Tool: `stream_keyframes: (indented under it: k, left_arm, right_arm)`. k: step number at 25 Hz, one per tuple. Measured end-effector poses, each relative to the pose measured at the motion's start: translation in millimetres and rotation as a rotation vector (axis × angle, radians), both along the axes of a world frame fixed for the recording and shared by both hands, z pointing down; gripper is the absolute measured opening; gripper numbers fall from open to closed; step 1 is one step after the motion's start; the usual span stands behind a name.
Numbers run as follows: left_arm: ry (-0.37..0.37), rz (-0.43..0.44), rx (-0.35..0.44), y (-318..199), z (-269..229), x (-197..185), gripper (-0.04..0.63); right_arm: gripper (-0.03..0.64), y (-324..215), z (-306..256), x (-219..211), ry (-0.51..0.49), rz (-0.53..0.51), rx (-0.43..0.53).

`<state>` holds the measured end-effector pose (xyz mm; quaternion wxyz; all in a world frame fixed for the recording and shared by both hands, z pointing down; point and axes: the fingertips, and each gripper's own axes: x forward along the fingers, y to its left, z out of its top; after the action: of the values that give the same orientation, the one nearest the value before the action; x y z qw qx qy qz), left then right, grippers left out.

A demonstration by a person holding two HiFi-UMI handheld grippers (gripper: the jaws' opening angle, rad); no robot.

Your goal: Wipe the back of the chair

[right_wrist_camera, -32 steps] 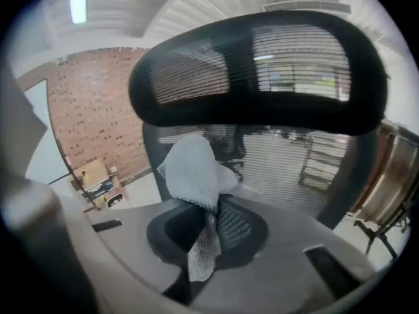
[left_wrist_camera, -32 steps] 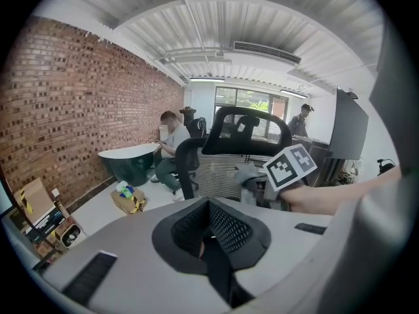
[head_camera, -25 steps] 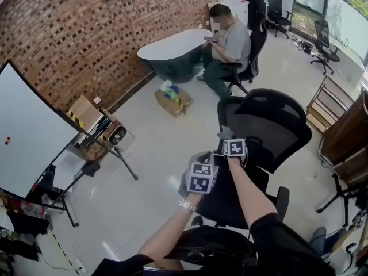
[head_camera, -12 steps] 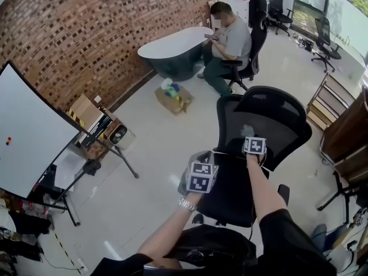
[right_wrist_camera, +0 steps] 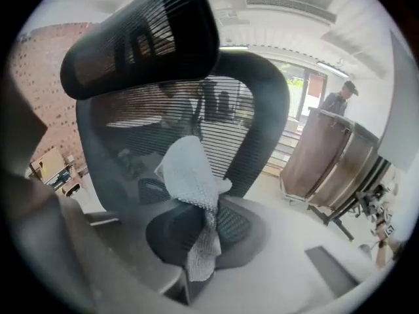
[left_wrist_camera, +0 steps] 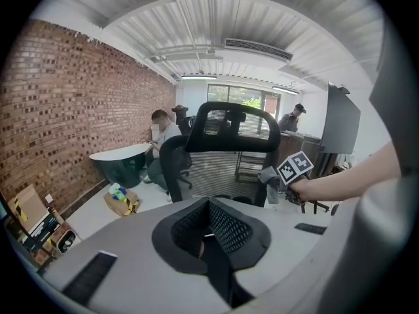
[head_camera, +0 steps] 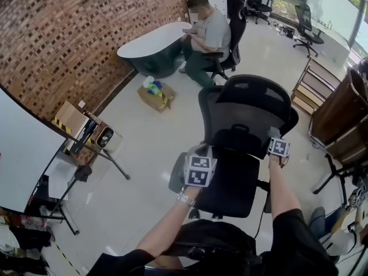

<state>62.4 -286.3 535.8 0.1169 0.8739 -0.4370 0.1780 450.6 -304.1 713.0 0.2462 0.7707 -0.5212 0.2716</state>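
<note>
Grey cloth [right_wrist_camera: 188, 175], soft, limp, pinched mid-fold by right gripper [right_wrist_camera: 201, 234]; mesh chair back [head_camera: 241, 119] likely springy; left gripper [left_wrist_camera: 211, 237] closed, empty.

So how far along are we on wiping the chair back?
Done: over the last second the cloth has swept across the mesh chair back to its right edge.
In hand: the right gripper is shut on the cloth there. The left gripper is shut, empty and held off.
Left: unclear, as no dirt shows either way.
</note>
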Motion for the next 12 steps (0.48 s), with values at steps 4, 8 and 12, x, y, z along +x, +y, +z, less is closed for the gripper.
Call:
stream_keyframes:
  k: [4, 8, 12]
  left_arm:
    - [0.004, 0.016, 0.011, 6, -3, 10, 0.003]
    - [-0.001, 0.002, 0.010, 6, -1, 10, 0.003]
    - [-0.007, -0.008, 0.001, 5, -1, 1, 0.003]
  right_arm:
    - [0.026, 2, -4, -34, -0.062, -0.035, 0.057]
    - [0.026, -29, 4, -148, -0.144, -0.252, 0.114]
    - [0.026, -73, 14, -255, -0.156, -0.471, 0.100]
